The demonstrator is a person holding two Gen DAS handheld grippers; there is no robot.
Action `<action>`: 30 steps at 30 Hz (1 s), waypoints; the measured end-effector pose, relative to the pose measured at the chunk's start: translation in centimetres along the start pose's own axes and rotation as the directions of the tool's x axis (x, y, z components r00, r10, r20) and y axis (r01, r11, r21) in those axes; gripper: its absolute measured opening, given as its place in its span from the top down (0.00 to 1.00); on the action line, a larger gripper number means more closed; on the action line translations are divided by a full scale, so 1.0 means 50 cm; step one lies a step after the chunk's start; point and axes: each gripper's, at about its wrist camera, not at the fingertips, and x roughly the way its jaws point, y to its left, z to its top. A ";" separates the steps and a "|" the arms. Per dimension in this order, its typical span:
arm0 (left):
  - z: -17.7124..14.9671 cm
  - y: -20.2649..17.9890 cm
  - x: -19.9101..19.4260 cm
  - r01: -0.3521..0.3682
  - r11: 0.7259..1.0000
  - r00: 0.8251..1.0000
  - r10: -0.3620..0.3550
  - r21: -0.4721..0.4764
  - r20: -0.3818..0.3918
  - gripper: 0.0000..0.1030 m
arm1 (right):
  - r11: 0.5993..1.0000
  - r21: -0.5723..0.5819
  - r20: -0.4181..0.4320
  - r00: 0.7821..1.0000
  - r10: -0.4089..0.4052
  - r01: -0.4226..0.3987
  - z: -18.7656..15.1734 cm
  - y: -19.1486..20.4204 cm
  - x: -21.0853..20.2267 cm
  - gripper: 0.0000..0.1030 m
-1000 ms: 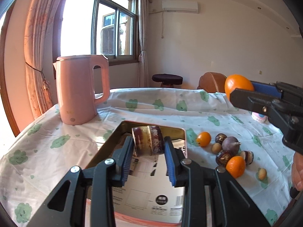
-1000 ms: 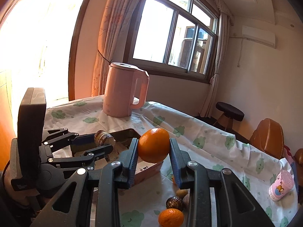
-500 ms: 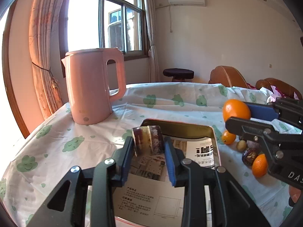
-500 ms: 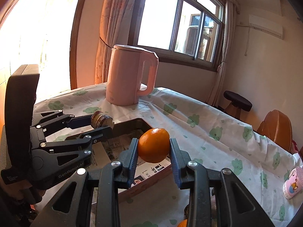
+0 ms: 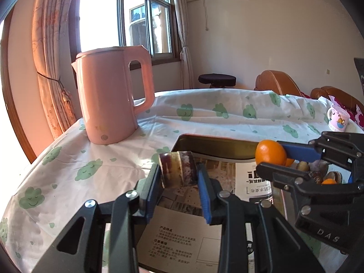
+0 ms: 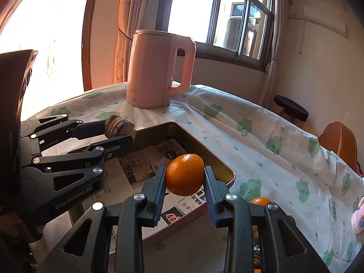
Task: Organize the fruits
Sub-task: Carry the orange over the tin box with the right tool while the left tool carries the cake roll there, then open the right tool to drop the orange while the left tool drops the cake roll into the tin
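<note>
Fingers of the right gripper (image 6: 184,178) clamped an orange (image 6: 184,174) over the tray's (image 6: 211,159) right side, while the left gripper (image 5: 178,174) gripped a purple-brown fruit (image 5: 177,170) above its far-left corner.

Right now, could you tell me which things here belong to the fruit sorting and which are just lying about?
Part of the job:
- orange in right gripper
- dark striped fruit in left gripper
- paper-lined tray
- loose fruits on the cloth

Just lying about:
- pink kettle
- pink mug

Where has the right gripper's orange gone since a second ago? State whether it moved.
Yes. The orange moved down over the tray, lower against the pink kettle.
</note>
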 end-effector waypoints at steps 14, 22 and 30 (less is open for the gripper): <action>-0.002 0.002 0.032 0.005 1.000 0.998 -0.005 0.000 -0.059 0.67 | 1.000 -0.007 -0.050 0.999 0.009 -0.009 -0.007 0.014 0.036 0.67; -0.001 0.003 0.034 -0.008 1.000 0.998 0.008 -0.004 -0.061 0.64 | 1.000 0.000 -0.093 0.995 0.026 -0.027 -0.013 0.022 0.059 0.66; -0.006 0.008 -0.016 0.019 0.998 1.000 -0.017 -0.065 0.026 0.29 | 0.999 -0.010 -0.049 0.998 -0.040 0.040 -0.019 0.016 0.005 0.46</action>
